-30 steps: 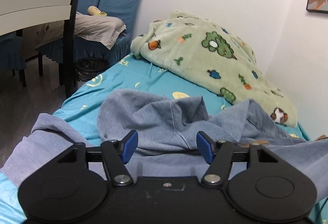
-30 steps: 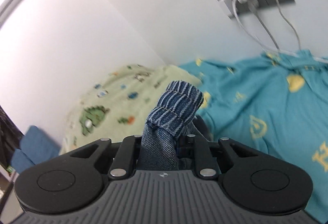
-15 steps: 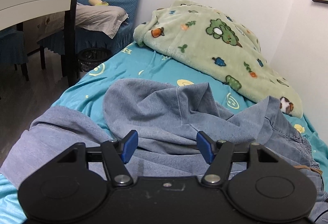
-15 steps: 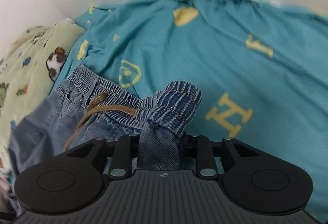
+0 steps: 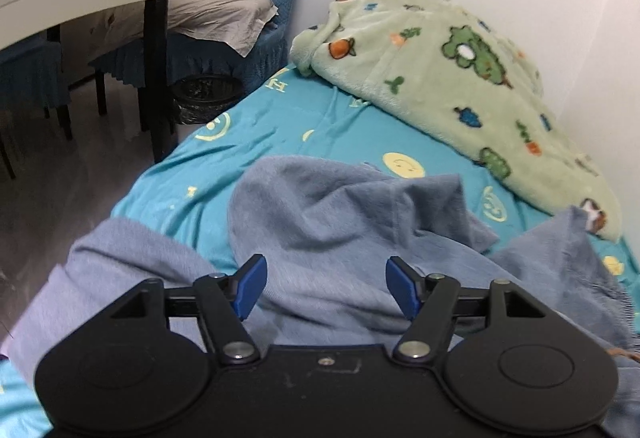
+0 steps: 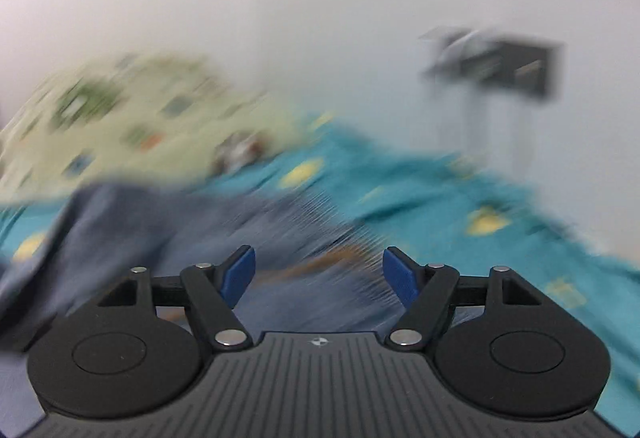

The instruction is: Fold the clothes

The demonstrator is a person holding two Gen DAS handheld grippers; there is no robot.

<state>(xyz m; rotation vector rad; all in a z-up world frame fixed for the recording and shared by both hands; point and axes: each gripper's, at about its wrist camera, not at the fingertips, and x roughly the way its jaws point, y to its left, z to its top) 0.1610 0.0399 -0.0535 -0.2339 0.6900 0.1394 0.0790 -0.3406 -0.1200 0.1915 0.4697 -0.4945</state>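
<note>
The jeans [image 5: 328, 238] lie rumpled on the bed [image 5: 280, 133], soft and floppy; grip a hem. Left gripper [image 5: 326, 288] and right gripper [image 6: 318, 278] are opening, both empty.

The blue sheet [image 5: 280, 133] has yellow letters printed on it. One near the green blanket [image 5: 440, 77] looks like an H. The other marks are smiley faces. The right view is too blurry to read.

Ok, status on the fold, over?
Left hand-held gripper opening, empty. Right hand-held gripper opening, nothing pinched. Denim pants crumpled on bed. Green blanket alongside.
</note>
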